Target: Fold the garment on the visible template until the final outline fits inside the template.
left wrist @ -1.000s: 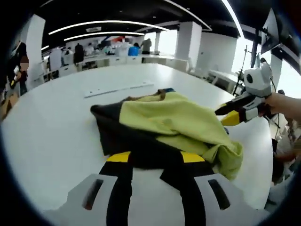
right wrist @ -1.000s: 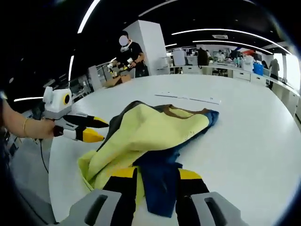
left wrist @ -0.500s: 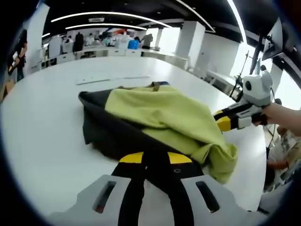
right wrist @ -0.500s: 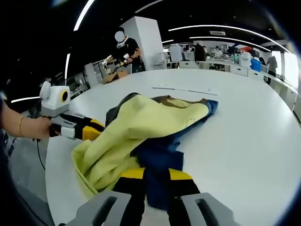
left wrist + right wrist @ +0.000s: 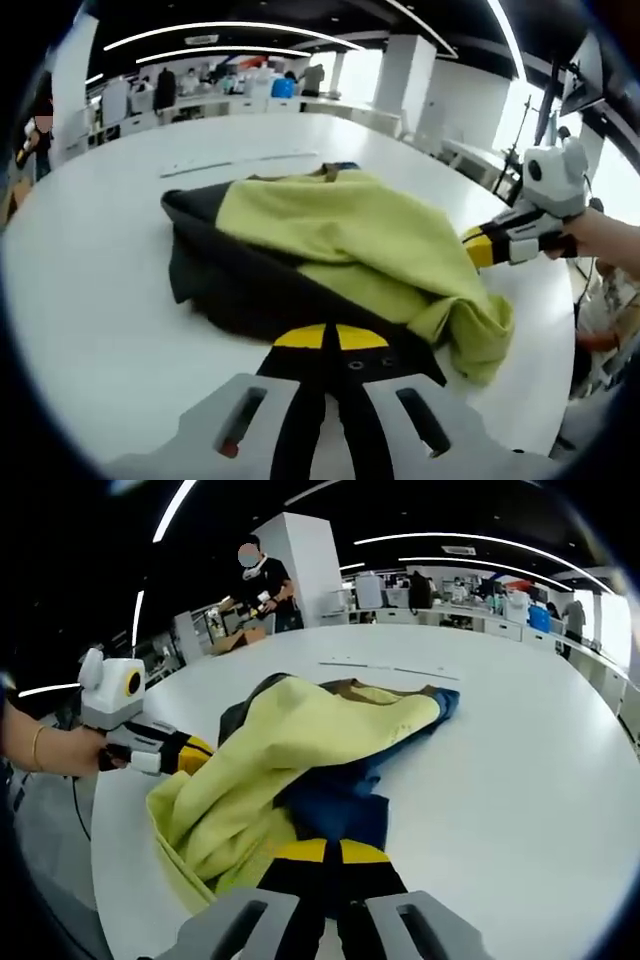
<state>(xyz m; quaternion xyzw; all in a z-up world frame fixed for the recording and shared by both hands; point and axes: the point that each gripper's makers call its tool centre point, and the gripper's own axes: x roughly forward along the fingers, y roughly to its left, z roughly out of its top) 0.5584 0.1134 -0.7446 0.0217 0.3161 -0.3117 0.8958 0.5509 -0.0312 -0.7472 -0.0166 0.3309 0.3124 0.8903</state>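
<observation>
A crumpled garment (image 5: 340, 220), yellow-green on top with dark navy parts beneath, lies in a heap on the white table (image 5: 90, 300). My left gripper (image 5: 330, 340) is shut on the garment's dark near edge. In the right gripper view the same garment (image 5: 290, 750) shows its blue layer in front, and my right gripper (image 5: 332, 852) is shut on that blue edge. The right gripper (image 5: 475, 248) enters the left gripper view from the right, held by a hand, with its tips at the yellow fabric. Opposite it, the left gripper (image 5: 200, 750) meets the garment's left side.
A thin grey marking (image 5: 240, 165) runs along the table beyond the garment, seen again as a marking (image 5: 390, 670) in the right gripper view. A person (image 5: 262, 575) stands behind the table by a white pillar (image 5: 305, 565). Benches with people line the far wall.
Both grippers went from open to shut, closing on the garment's near edges. The garment lies a little flatter and closer in both views.
</observation>
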